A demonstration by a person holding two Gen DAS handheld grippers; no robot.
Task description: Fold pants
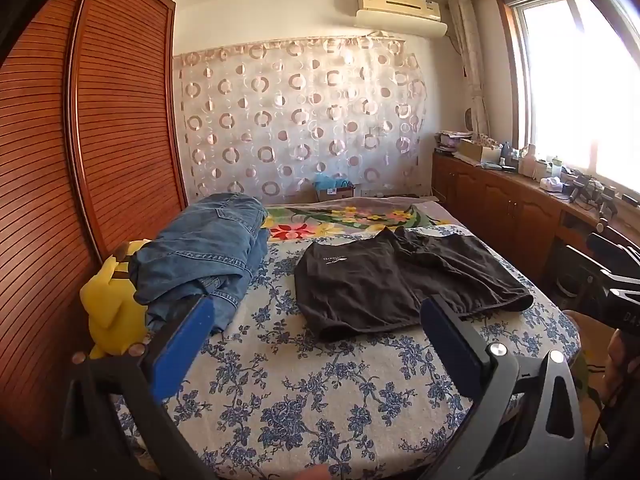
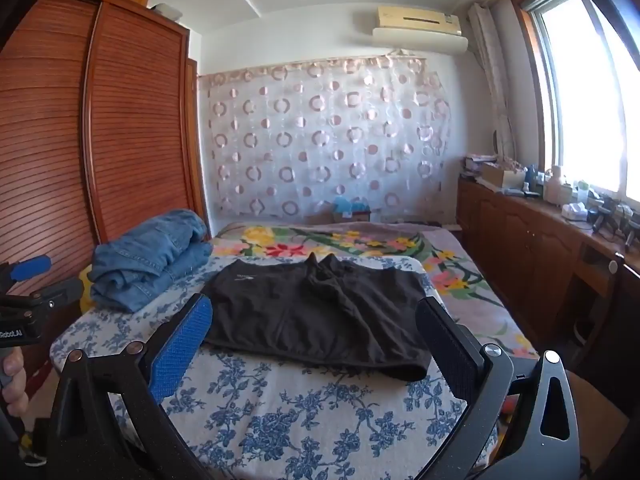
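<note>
Floral-sheeted bed (image 1: pixel 320 392) carries black pants (image 1: pixel 404 280), folded jeans (image 1: pixel 200 256), perhaps a yellow plush (image 1: pixel 112 300).

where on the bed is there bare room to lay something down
Free: the blue-flowered sheet between the open grippers and the near hem of the black shorts, and the bright floral blanket behind them. Crowded: the left edge, with the jeans pile and yellow plush toy.

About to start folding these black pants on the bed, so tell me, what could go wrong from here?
1. The black pants lie close to the pile of jeans; a wide sweep by the left tool might drag or topple the pile.
2. Both tools are open and off the cloth; the right tool could pinch the floral sheet along with the hem.
</note>
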